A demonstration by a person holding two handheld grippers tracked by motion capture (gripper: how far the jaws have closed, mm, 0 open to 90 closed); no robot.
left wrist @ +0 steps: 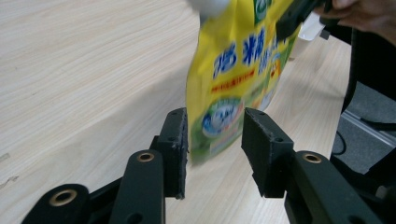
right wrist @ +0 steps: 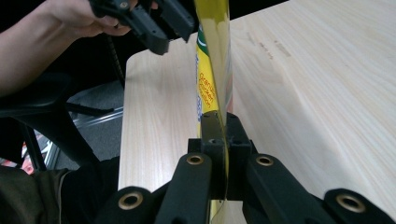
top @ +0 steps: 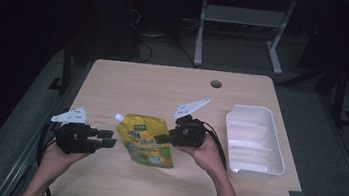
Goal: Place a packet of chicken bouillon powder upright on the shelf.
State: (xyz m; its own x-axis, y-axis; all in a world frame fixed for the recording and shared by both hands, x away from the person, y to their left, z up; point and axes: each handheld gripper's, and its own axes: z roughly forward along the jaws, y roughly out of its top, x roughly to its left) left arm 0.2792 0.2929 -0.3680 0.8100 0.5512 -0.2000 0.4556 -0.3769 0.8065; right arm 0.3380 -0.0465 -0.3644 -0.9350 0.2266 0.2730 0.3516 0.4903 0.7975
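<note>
Left gripper (top: 107,137) at the near left of the table (top: 154,80), jaws spread wide, nothing between the pads (left wrist: 175,149) yet; seen along its own jaws, the lower corner of the yellow pouch (left wrist: 238,74) just beyond the gap.

In the middle, yellow spouted pouch (top: 146,140), white cap (top: 118,117) toward the far left, held up off the wood. Clamped at its right edge by the right gripper (top: 163,138), jaws closed tight on the thin seam, the film visibly pinched between them (right wrist: 219,140) in the right gripper view.

Far right, white plastic tray (top: 275,161), long side running near to far, well apart from the pouch. Nothing inside but its moulded ridges.

Risks from here, as a judgement:
- Thin edge grip only: a soft, heavy pouch likely to sag, swing or slide out of the closed jaws.
- Open left jaws closing too early or off line: could knock the hanging corner aside instead of catching it.
- Pull from both sides at once: possible twist or crease of the film, strain near the cap.
- Fast carry toward the tray: pouch could hit the near rim and tip the light tray instead of landing inside.
</note>
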